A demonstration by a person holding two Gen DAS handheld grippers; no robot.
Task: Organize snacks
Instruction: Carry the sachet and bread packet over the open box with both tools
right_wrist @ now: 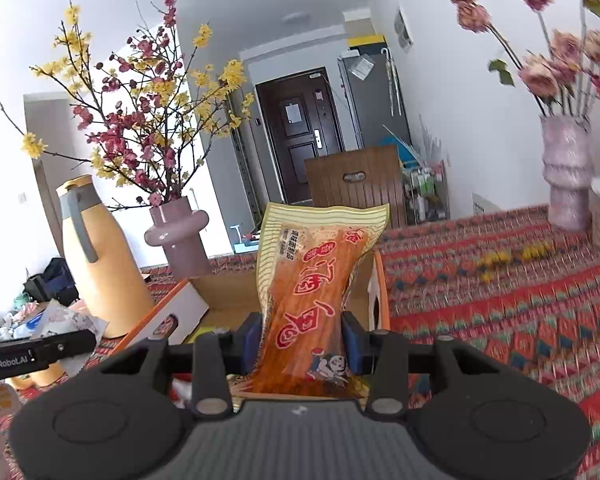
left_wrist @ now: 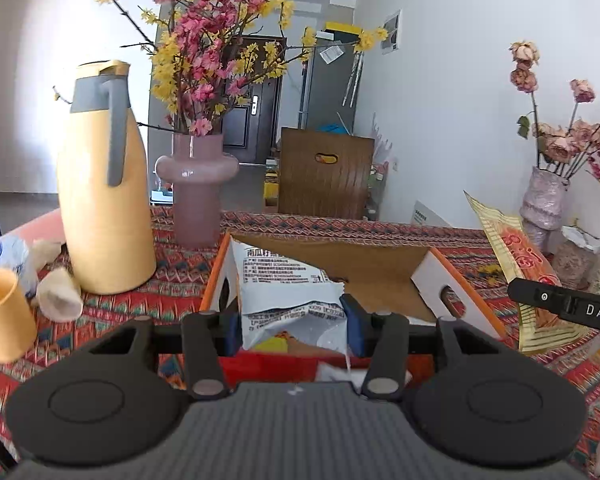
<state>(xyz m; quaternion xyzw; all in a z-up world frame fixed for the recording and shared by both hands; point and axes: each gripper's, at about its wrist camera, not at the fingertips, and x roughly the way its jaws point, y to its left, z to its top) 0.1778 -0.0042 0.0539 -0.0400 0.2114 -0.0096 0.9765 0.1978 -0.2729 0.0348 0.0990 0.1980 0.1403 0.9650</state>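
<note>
Grippers each clamp a snack: left gripper [left_wrist: 292, 320] holds a white packet [left_wrist: 288, 284], right gripper [right_wrist: 302, 340] an orange packet [right_wrist: 312, 280], upright. Both hang over the open box [left_wrist: 380, 276]; jug [left_wrist: 104, 208] at ten o'clock.

A home: a front door [right_wrist: 300, 132] at twelve o'clock, flower vase [left_wrist: 196, 188], thermos jug [left_wrist: 104, 208] on a patterned tabletop [right_wrist: 500, 300].

2 snack packs [left_wrist: 288, 280] [right_wrist: 312, 300], 1 box [left_wrist: 380, 276], 2 vases [left_wrist: 198, 196] [left_wrist: 544, 200], 1 jug [left_wrist: 104, 200].
</note>
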